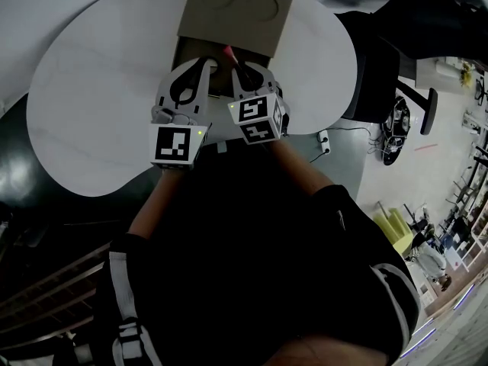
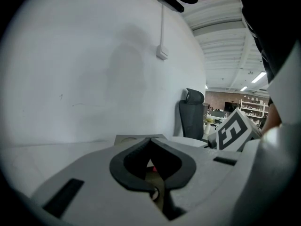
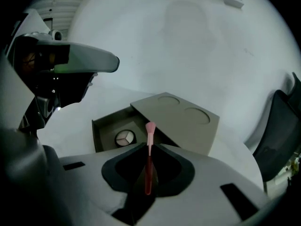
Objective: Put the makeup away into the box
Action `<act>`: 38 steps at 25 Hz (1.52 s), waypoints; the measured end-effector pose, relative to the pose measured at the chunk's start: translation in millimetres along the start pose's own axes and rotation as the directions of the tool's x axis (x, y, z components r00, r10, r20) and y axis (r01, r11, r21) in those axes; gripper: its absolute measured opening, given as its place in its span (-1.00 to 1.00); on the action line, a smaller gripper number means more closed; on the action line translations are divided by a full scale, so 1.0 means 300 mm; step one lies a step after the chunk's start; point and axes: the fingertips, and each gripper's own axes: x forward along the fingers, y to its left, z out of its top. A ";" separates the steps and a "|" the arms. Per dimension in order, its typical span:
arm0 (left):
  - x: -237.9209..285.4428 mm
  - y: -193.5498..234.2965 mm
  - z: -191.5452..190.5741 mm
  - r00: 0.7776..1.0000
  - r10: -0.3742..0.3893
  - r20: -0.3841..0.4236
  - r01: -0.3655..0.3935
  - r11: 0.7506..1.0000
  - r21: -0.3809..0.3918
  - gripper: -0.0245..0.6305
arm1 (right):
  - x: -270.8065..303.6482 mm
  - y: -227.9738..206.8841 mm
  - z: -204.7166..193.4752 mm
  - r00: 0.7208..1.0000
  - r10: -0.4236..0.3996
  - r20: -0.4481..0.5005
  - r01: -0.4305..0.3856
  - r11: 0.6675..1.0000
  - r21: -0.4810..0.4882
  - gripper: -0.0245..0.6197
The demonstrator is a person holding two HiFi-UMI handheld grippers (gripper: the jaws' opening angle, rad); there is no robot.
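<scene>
Holding a slim pink makeup brush (image 3: pixel 150 147) by its red handle: right gripper (image 1: pixel 238 65), jaws narrow and clamped on the handle. The bristle head sticks out past the jaw tips toward 12 o'clock. In the right gripper view the bristles overlap the rim of the open compartment; can't tell whether they touch it.

Left gripper (image 1: pixel 202 67): jaws together, nothing gripped between them. It sits just beside the right gripper, on its 9 o'clock side. Both point toward 12 o'clock at the box.

Grey-brown cardboard box (image 1: pixel 236 6): at 12 o'clock on the white rounded table (image 1: pixel 99 105). The top panel carries two round recesses. The open compartment is at the panel's 6 o'clock side in the head view and at 9 o'clock of it in the right gripper view.

Round eyeshadow compact with three shade wedges (image 3: pixel 125 138): lying flat inside that open compartment, at 9 o'clock of the brush head and apart from it.

Black office chair (image 1: pixel 374 75): off the table edge at 3 o'clock.
</scene>
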 end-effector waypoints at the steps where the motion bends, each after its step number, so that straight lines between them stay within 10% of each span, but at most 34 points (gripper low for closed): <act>1: 0.000 0.004 -0.002 1.000 0.001 -0.001 -0.001 1.000 -0.001 -0.90 | 0.008 0.002 -0.005 1.000 0.003 -0.012 -0.003 1.000 -0.003 -0.73; 13: -0.008 0.006 0.001 1.000 0.002 0.009 -0.002 1.000 -0.002 -0.90 | 0.025 0.018 -0.036 0.996 0.043 -0.076 -0.043 0.999 0.011 -0.52; 23: -0.075 -0.045 0.111 0.995 -0.016 0.101 0.010 0.998 0.056 -0.90 | -0.191 -0.053 0.123 0.986 -0.093 0.141 0.085 0.994 0.064 -0.64; 38: -0.285 -0.189 0.440 0.955 -0.068 0.290 0.017 0.984 0.175 -0.90 | -0.818 -0.142 0.421 0.748 -0.340 0.570 0.270 0.940 0.207 -0.85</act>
